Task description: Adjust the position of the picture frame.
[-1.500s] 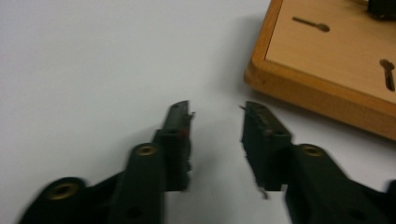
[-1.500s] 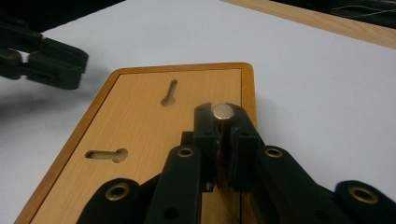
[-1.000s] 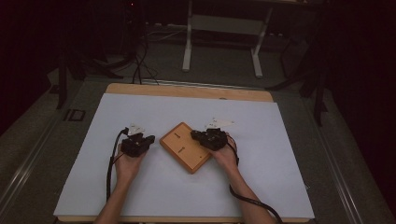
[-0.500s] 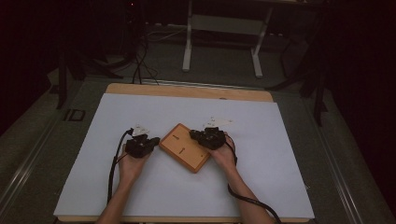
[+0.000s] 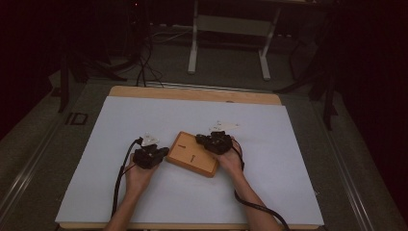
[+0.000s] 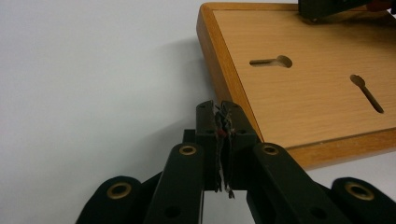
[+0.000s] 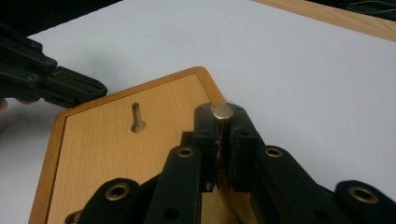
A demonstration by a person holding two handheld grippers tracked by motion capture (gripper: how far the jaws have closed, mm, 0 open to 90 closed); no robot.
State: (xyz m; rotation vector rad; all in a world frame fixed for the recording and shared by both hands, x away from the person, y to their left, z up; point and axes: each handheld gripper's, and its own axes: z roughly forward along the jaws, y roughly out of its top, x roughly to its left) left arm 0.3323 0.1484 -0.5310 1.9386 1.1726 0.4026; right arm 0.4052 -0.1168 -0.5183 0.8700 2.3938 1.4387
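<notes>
A flat wooden board (image 5: 192, 155) with two keyhole slots lies at an angle on the white table (image 5: 288, 159). My left gripper (image 5: 165, 152) rests on the table with its tips close to the board's left edge; in the left gripper view its jaws (image 6: 223, 114) are shut with nothing between them, beside the board (image 6: 303, 93). My right gripper (image 5: 199, 139) sits over the board's far corner. In the right gripper view it (image 7: 223, 122) is shut on a small metal pin (image 7: 223, 111) with a round silver end, above the board (image 7: 121, 158).
One keyhole slot (image 7: 137, 119) lies just left of the held pin. The left gripper (image 7: 51, 79) shows at that view's upper left. A wooden table edge (image 5: 192, 94) runs along the back, with metal stand legs (image 5: 228, 43) on the dark floor beyond.
My left gripper has edged a little to the right, closer to the board's left edge. The right gripper and the board have stayed put.
</notes>
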